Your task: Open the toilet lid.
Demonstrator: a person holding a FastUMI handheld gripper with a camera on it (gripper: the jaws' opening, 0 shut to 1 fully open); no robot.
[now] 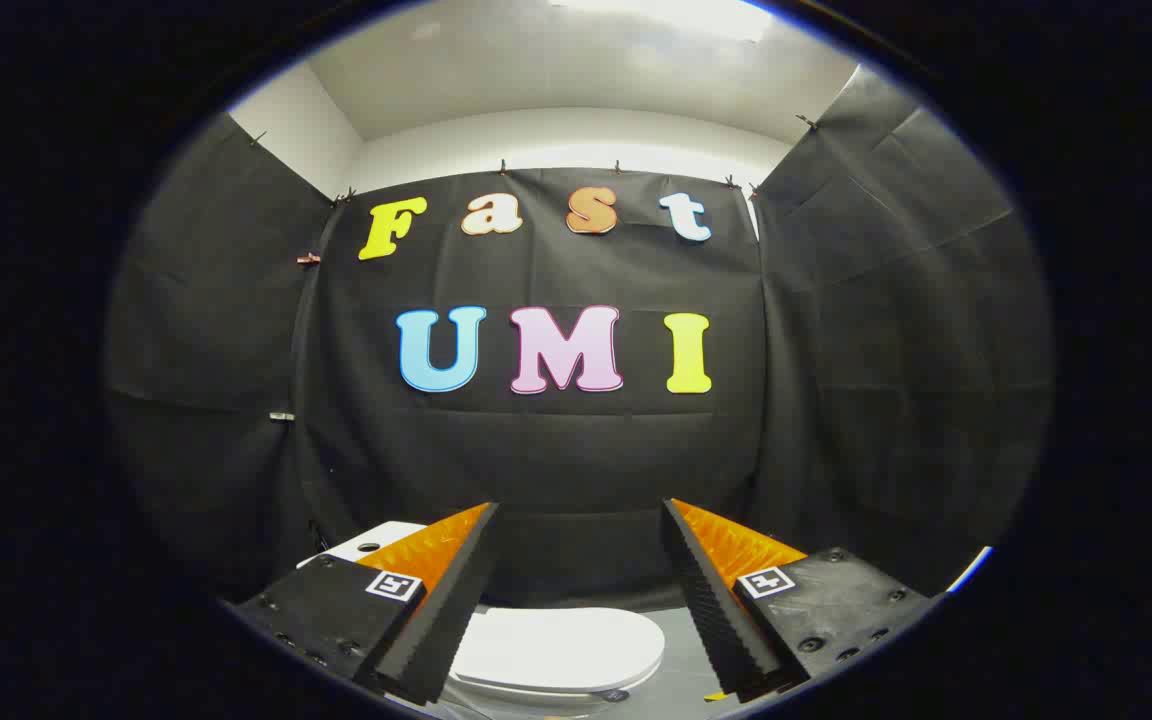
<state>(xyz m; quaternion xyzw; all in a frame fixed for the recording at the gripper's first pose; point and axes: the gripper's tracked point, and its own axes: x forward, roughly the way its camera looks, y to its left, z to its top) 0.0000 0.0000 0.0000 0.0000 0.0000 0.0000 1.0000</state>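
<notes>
Toilet lid point(558, 645), white and rounded, lies flat and closed over the bowl, low and near in the scene, seen between the two fingers of the gripper point(581, 515) and below their tips. A small dark mark sits at the lid's near edge. The gripper's fingers are spread wide apart, holding nothing and touching nothing, their ridged inner faces turned toward each other above the lid. To the left, behind the left finger, a white tank top point(376, 543) with a dark round button is visible, partly hidden. Pale grey floor point(681, 640) shows to the right of the lid. Farther off, black cloth point(556, 470) hangs as the booth's walls on the left, right and far sides, clipped beneath a white ceiling point(576, 80).
</notes>
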